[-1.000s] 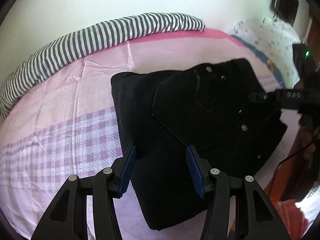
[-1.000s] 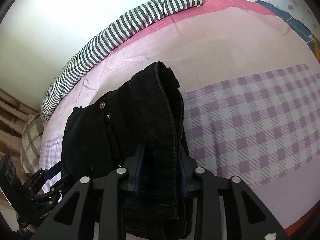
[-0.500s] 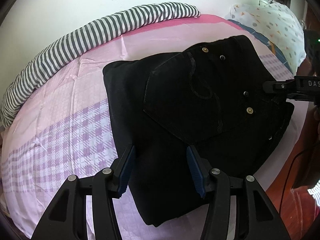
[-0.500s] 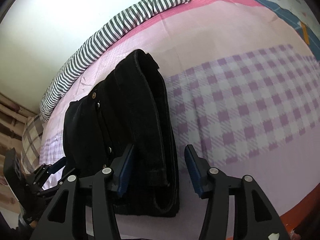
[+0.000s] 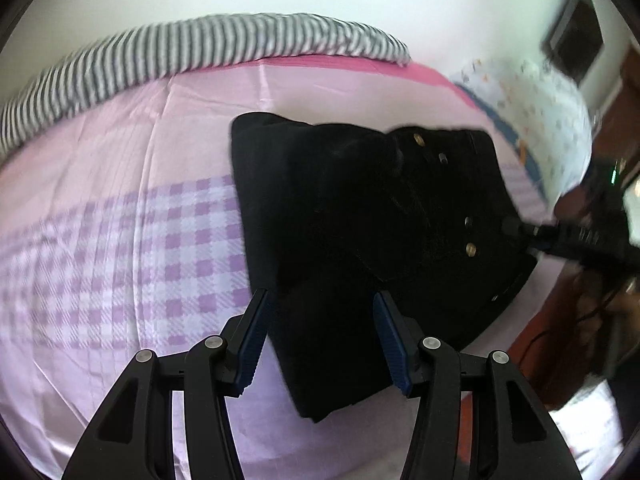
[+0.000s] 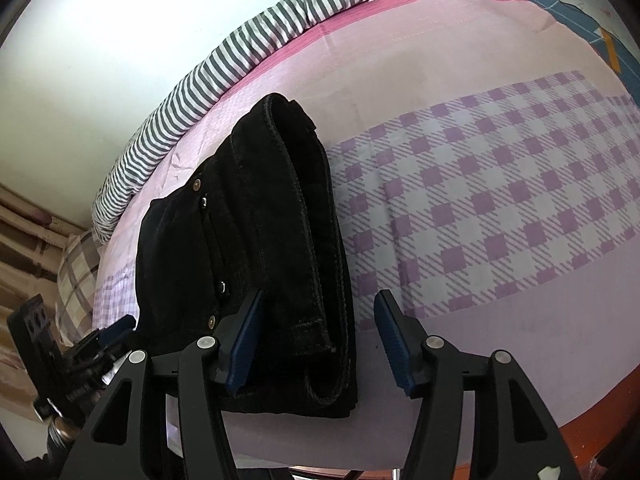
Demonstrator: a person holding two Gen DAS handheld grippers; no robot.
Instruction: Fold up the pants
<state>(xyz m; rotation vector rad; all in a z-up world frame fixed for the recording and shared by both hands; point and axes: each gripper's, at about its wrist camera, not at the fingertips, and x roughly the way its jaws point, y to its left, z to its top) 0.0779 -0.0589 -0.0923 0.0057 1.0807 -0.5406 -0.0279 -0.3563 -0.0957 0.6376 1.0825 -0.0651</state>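
Pants (image 5: 360, 240) lie folded in a compact black stack on the bed (image 5: 120, 240), just ahead of both released grippers: left hand-held gripper (image 5: 320, 340) and right hand-held gripper (image 6: 316, 340) stand spread, grasping nothing. Folding appears complete; the next move likely calls only for withdrawal or slight squaring of edges.

Both the left gripper (image 5: 320, 340) and right gripper (image 6: 316, 340) have matte black linkages, silver screws, and ribbed blue pads lining their jaws.

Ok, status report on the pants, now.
Left gripper open, right gripper open. Black pants folded on bed. Nothing in the way.
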